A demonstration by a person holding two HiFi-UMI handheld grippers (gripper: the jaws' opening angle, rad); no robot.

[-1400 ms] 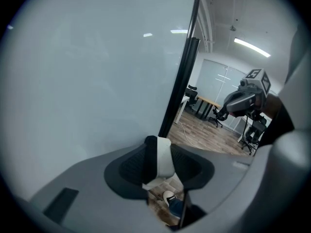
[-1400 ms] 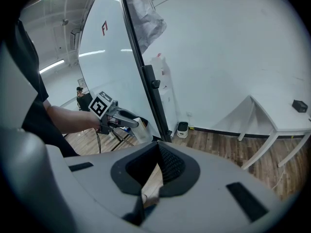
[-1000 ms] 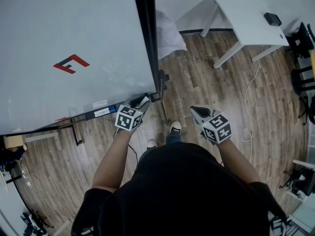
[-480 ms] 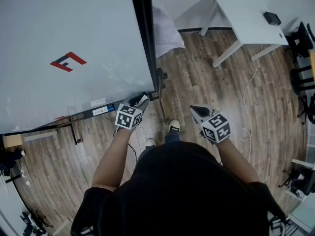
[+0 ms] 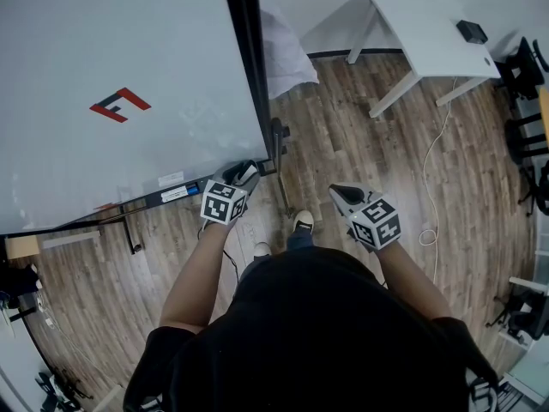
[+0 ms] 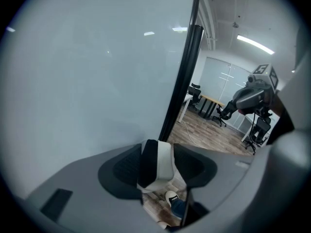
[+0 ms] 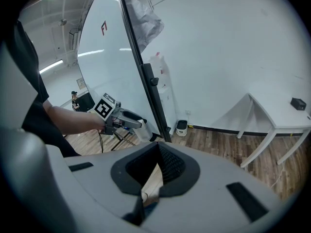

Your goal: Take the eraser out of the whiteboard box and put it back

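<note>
A black-and-white eraser [image 6: 164,168] stands between the pads of my left gripper [image 6: 159,154], whose jaws are opening. The left pad still lies against its black felt side, and the right pad stands just off its white side. In the head view the left gripper [image 5: 240,177] is at the right end of the dark tray [image 5: 167,197] along the whiteboard's [image 5: 120,75] lower edge, beside the black frame post [image 5: 247,67]. The right gripper view shows the eraser as a white block [image 7: 141,133] at the left gripper's tip. My right gripper [image 5: 337,194] hangs over the floor, shut and empty, its pads [image 7: 167,165] meeting at the tips.
A white desk [image 5: 429,33] stands at the back right, with a cable [image 5: 433,170] trailing on the wooden floor. The whiteboard stand's foot [image 5: 283,157] and my shoes [image 5: 303,222] lie between the grippers. Office chairs [image 5: 527,75] stand at the far right.
Both hands stay where they were. The left gripper's jaws look a little wider around the eraser than before.
</note>
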